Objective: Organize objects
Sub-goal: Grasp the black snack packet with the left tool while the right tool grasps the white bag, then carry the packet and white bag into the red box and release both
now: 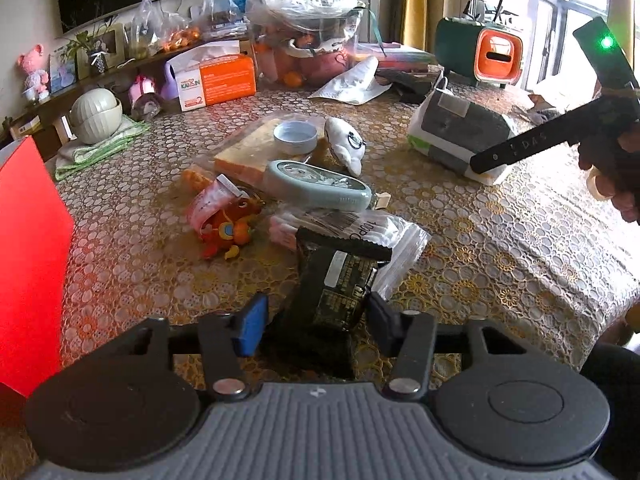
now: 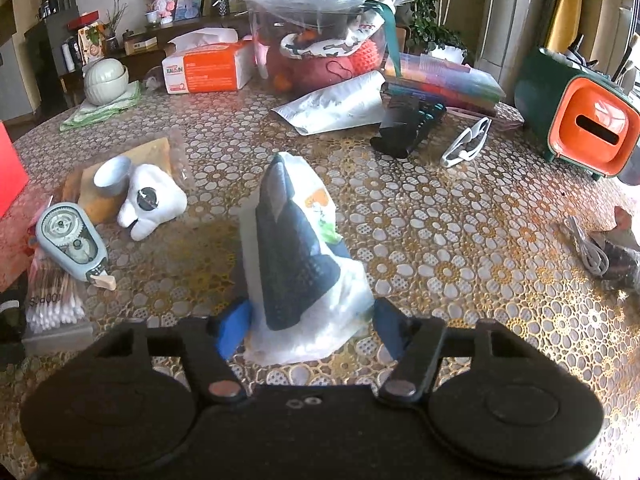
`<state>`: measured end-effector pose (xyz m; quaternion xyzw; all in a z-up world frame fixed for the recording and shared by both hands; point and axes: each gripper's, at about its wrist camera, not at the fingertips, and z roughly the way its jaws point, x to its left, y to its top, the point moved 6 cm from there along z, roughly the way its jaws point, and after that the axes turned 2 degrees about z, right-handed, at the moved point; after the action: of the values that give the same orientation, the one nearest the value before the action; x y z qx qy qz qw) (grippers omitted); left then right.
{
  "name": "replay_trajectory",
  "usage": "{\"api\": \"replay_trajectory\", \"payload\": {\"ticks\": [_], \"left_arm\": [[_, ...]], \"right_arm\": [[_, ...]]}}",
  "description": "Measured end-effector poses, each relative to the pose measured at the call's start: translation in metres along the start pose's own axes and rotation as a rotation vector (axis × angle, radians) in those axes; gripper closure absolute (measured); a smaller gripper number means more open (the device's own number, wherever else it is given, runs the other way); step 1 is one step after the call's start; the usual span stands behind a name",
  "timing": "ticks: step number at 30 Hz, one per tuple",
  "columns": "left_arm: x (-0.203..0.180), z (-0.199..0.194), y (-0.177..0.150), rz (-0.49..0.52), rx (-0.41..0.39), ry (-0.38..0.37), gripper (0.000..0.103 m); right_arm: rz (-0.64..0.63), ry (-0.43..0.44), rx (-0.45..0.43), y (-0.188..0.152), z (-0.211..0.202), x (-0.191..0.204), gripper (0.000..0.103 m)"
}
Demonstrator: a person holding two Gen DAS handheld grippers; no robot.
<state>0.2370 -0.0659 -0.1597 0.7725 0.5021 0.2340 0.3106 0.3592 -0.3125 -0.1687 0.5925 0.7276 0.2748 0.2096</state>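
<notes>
A dark snack packet [image 1: 334, 280] is bracketed by the open left hand-held gripper [image 1: 316, 316] at the near bench [image 1: 500, 240] edge; a wet-wipes pack [image 2: 296, 256], mid-bench, is straddled, ungripped, by the right hand-held gripper [image 2: 310, 322].

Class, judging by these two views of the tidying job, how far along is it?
Early. Nothing looks sorted yet. In hand: the left gripper brackets a dark foil snack packet, and the right gripper brackets a white and grey wipes pack; neither looks clamped. Left: the blue correction-tape dispenser, white tooth-shaped plush and bag of cotton swabs lie scattered on the lace-patterned tablecloth.
</notes>
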Motion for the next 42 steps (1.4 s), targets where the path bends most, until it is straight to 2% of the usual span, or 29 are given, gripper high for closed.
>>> {"api": "replay_trajectory", "payload": {"ticks": [7,8,13,22,34,42], "left_arm": [[0.001,-0.003,0.001,-0.015,0.02,0.017,0.068],[0.001,-0.004,0.001,-0.021,0.02,0.019,0.07],[0.004,-0.012,0.0,-0.06,0.014,0.026,0.071],[0.011,-0.041,-0.005,-0.134,-0.005,0.045,0.071],[0.02,-0.093,-0.017,-0.244,-0.006,0.058,0.071],[0.031,-0.13,-0.015,-0.275,-0.053,0.063,0.071]], "right_arm": [[-0.006,-0.034,-0.024,-0.001,-0.008,0.007,0.057],[-0.001,-0.036,-0.028,-0.001,-0.011,0.008,0.063],[0.032,-0.034,-0.049,-0.005,-0.027,0.015,0.069],[0.021,0.032,-0.085,-0.013,-0.078,0.055,0.069],[0.018,0.134,-0.082,-0.027,-0.126,0.113,0.069],[-0.011,0.193,-0.1,-0.024,-0.151,0.158,0.069]]}}
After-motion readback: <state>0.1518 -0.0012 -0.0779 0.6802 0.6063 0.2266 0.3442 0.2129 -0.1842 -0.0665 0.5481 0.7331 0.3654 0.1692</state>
